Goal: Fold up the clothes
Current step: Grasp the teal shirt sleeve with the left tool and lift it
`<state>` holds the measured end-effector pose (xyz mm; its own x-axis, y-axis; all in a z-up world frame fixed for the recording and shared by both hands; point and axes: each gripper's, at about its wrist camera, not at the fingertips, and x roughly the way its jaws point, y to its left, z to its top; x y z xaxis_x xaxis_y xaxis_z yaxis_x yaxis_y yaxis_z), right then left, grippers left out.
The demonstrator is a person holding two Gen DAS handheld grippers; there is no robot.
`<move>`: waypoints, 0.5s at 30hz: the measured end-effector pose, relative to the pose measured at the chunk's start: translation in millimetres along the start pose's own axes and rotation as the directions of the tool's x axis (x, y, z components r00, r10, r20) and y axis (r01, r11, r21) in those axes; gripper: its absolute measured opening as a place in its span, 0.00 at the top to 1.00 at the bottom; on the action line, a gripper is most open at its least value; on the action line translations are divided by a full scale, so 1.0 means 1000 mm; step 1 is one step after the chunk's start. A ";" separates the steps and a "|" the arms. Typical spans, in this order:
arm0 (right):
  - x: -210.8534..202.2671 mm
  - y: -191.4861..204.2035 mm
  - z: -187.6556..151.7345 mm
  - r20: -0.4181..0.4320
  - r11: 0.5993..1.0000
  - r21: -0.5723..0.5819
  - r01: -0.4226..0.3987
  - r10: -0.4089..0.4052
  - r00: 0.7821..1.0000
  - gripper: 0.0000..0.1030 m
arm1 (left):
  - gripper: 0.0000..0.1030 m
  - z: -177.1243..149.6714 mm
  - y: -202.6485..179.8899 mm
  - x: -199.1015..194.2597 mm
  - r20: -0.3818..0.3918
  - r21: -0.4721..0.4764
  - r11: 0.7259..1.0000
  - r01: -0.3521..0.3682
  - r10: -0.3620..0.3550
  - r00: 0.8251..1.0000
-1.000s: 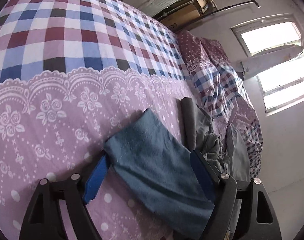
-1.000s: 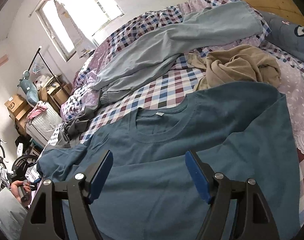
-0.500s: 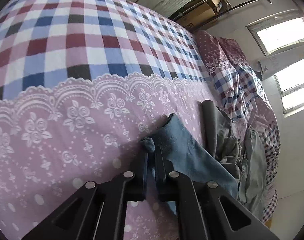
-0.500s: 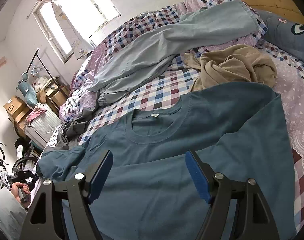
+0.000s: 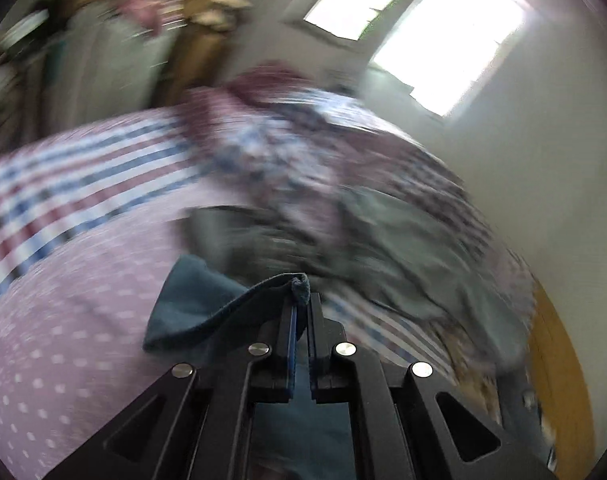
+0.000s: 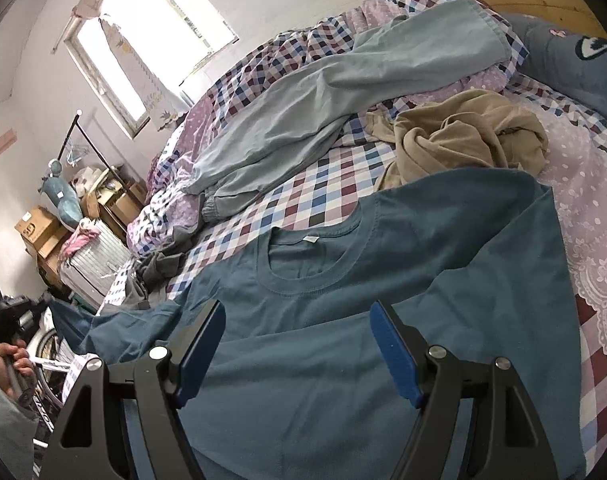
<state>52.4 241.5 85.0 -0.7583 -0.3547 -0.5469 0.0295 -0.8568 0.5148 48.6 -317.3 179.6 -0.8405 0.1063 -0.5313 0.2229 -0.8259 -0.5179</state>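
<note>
Teal-blue T-shirt (image 6: 383, 300) spread front-up on the checked bedspread, round neckline with white tag toward the headboard, one sleeve tip (image 5: 299, 288) bunched and lifted off the bed, light grey trousers (image 6: 343, 92) stretched out beyond, tan garment (image 6: 463, 136) crumpled beside

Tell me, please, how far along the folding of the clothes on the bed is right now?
Barely started. Done: the teal T-shirt lies spread face up on the bed. In hand: the left gripper is shut on its sleeve, lifted off the bedspread; the right gripper hovers open above the shirt. Left: every fold of this shirt, plus the grey trousers and crumpled tan garment.
</note>
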 end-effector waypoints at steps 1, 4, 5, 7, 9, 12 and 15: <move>-0.001 -0.001 0.001 0.002 1.000 0.006 -0.003 0.003 1.000 0.24 | 0.97 -0.005 -0.024 -0.003 -0.013 0.052 0.998 0.032 -0.031 0.999; -0.008 -0.007 0.005 0.011 0.999 0.031 -0.014 0.014 1.000 0.24 | 0.97 -0.023 -0.090 -0.010 -0.066 0.198 0.973 0.120 -0.109 0.992; -0.010 -0.009 0.007 0.014 0.999 0.039 -0.017 0.016 1.000 0.24 | 0.97 -0.032 -0.112 -0.009 -0.095 0.245 0.958 0.150 -0.131 0.987; -0.014 -0.016 0.010 0.013 0.998 0.064 -0.024 0.023 1.000 0.24 | 0.97 -0.053 -0.152 -0.004 -0.162 0.322 0.924 0.208 -0.162 0.973; -0.015 -0.023 0.012 -0.003 0.995 0.094 -0.041 0.042 0.999 0.24 | 0.97 -0.077 -0.185 0.004 -0.236 0.379 0.888 0.260 -0.179 0.955; -0.013 -0.035 0.012 -0.045 0.984 0.155 -0.087 0.095 0.994 0.24 | 0.97 -0.122 -0.220 0.017 -0.318 0.443 0.840 0.314 -0.180 0.931; -0.006 -0.042 0.007 -0.106 0.970 0.209 -0.126 0.151 0.983 0.24 | 0.97 -0.163 -0.239 0.033 -0.394 0.454 0.821 0.346 -0.164 0.905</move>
<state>50.5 282.3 71.2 -0.6722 -0.5173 -0.5297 -0.0118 -0.7079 0.7062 48.0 -26.1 177.2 -0.6025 0.4494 -0.6596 -0.3320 -0.8926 -0.3049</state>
